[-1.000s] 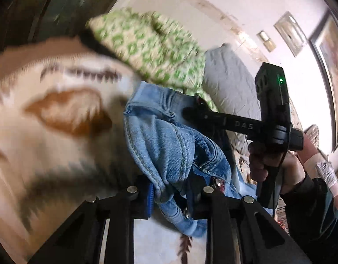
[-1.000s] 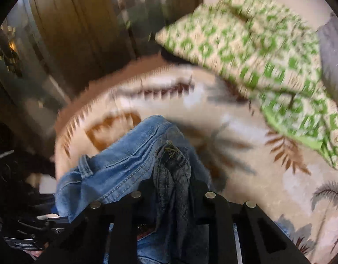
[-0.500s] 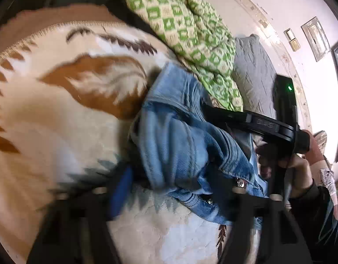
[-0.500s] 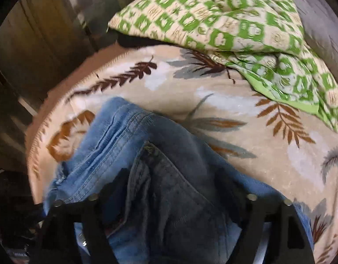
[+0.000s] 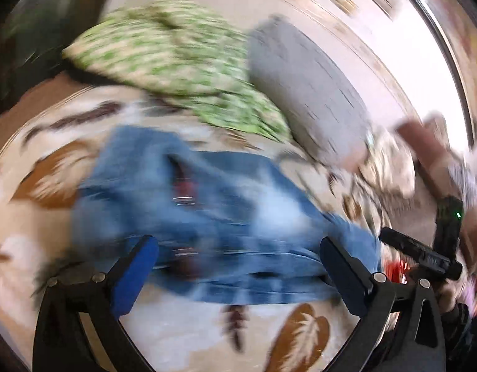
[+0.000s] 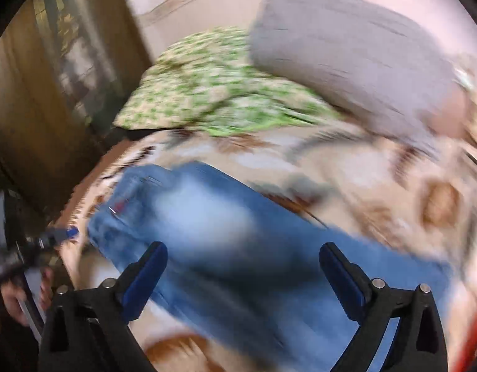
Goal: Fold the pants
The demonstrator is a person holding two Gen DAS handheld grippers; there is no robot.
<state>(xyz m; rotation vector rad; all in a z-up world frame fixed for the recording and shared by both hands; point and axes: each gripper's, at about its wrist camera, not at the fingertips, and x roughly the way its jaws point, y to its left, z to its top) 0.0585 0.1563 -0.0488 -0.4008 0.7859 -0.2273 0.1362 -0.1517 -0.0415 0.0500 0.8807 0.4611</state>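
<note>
Blue jeans (image 5: 207, 204) lie in a loose heap on the leaf-patterned blanket (image 5: 182, 334), blurred by motion. My left gripper (image 5: 238, 241) hovers over their near edge. Its jaws are opening wide and the blue pads (image 5: 136, 276) do not press on the denim. In the right wrist view the jeans (image 6: 223, 226) stretch from the left towards the lower right. My right gripper (image 6: 243, 248) is above them with its jaws opening and nothing gripped. The right gripper also shows in the left wrist view as a black tool (image 5: 424, 254) in a hand.
A green-and-cream patterned cloth (image 5: 176, 59) is piled at the back of the bed, with a grey pillow (image 5: 306, 93) beside it against the pale wall. A dark wooden panel (image 6: 52, 93) stands past the bed's left edge. Something red (image 5: 396, 268) sits near the right hand.
Both grippers have let go of the jeans and their jaws have spread wide. The denim has dropped flatter onto the blanket. Both views have swung and pulled back, the right one more.
</note>
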